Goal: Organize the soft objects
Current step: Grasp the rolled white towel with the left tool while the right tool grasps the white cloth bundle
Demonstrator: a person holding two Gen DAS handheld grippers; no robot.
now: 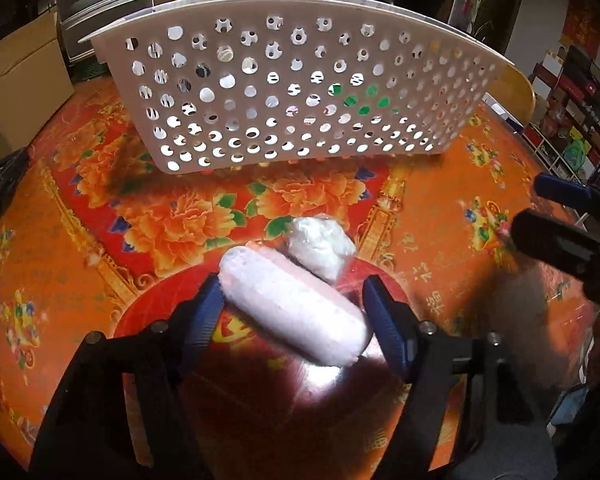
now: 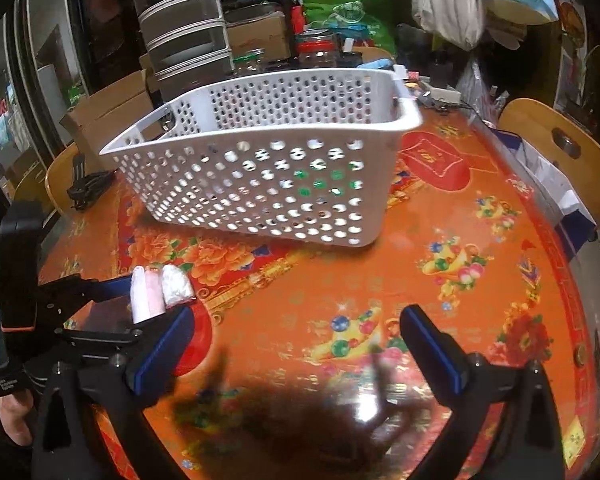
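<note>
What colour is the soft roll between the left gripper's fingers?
Pale pink, clearest in the left wrist view: soft roll, left gripper.

1 white perforated basket. 2 soft things on the table: 1 pink roll, 1 white wad. 2 grippers: left, right. 2 wooden chairs.

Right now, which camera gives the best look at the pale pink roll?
The left wrist view: the pink roll lies large and lengthwise between the open left tongs. The right wrist view shows only its small end, far left.
</note>
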